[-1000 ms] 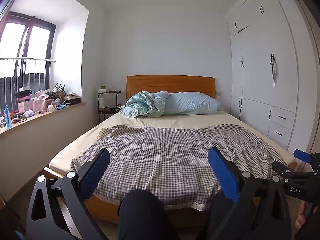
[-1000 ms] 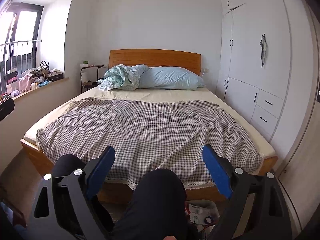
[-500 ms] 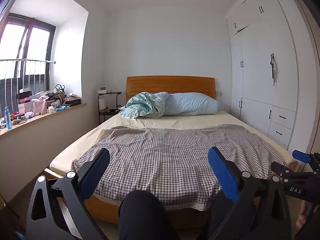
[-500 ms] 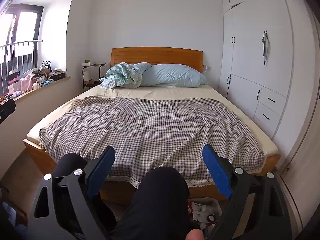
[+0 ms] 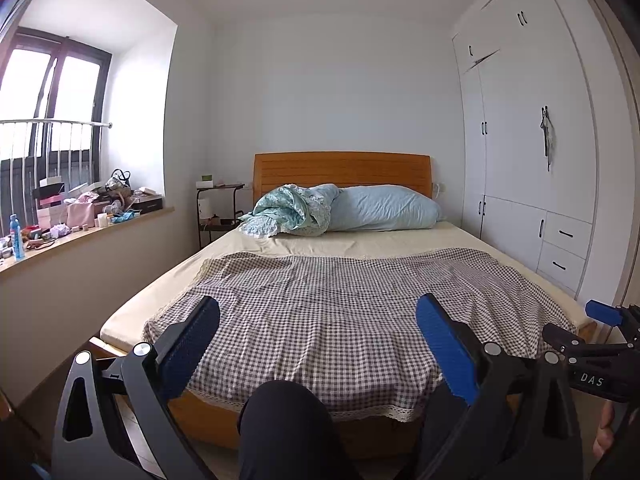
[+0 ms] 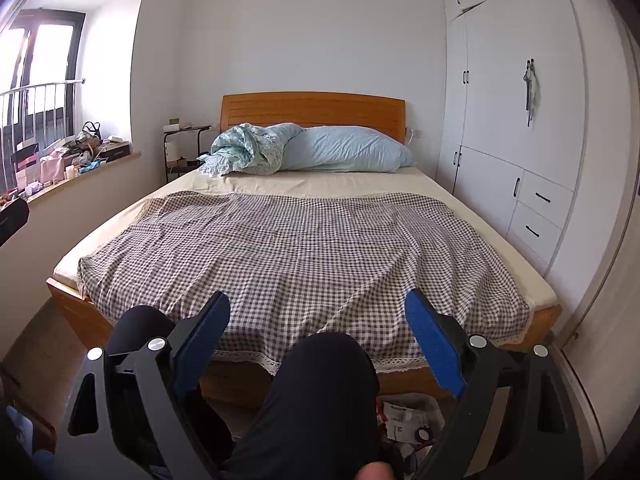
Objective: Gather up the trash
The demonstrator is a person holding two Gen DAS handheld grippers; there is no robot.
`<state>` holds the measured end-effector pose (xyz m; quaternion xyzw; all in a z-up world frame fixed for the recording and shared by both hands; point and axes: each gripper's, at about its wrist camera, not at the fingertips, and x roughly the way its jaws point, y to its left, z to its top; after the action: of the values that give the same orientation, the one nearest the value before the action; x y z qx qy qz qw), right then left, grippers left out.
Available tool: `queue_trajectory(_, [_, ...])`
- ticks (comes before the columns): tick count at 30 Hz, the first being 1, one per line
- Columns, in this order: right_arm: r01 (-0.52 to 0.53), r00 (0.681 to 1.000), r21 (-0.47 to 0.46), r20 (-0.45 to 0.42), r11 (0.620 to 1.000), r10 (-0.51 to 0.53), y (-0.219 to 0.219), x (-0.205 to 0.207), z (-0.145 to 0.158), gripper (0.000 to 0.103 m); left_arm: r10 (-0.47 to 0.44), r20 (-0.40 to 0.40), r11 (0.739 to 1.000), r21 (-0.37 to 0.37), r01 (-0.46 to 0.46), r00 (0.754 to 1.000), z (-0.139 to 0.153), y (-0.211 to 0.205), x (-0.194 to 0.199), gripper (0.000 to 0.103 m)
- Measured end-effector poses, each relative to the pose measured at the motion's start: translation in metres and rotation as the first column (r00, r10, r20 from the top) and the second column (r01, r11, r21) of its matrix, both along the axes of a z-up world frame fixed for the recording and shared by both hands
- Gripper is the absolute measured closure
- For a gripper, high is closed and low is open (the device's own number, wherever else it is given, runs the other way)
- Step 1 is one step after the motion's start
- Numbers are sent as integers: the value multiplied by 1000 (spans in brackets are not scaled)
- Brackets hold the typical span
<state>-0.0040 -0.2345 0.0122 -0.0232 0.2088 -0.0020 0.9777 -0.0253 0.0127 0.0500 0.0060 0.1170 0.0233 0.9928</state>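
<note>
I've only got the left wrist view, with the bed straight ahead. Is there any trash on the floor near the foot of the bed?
Observer: Yes. The right wrist view shows white packaging low on the floor at the foot of the bed, just right of the person's knee. I cannot tell whether it sits in a bag or a bin.
Operator: Is the right gripper free to take it?
Observer: The right gripper looks free: its blue fingers stand wide apart with nothing between them.
</note>
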Motion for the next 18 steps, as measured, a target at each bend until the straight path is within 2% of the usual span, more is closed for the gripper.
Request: queue_trajectory(18, [-4, 1000, -2, -1, 1000, 4, 3, 1, -1, 18, 7, -1, 1000, -2, -7, 1000, -1, 2, 0, 8])
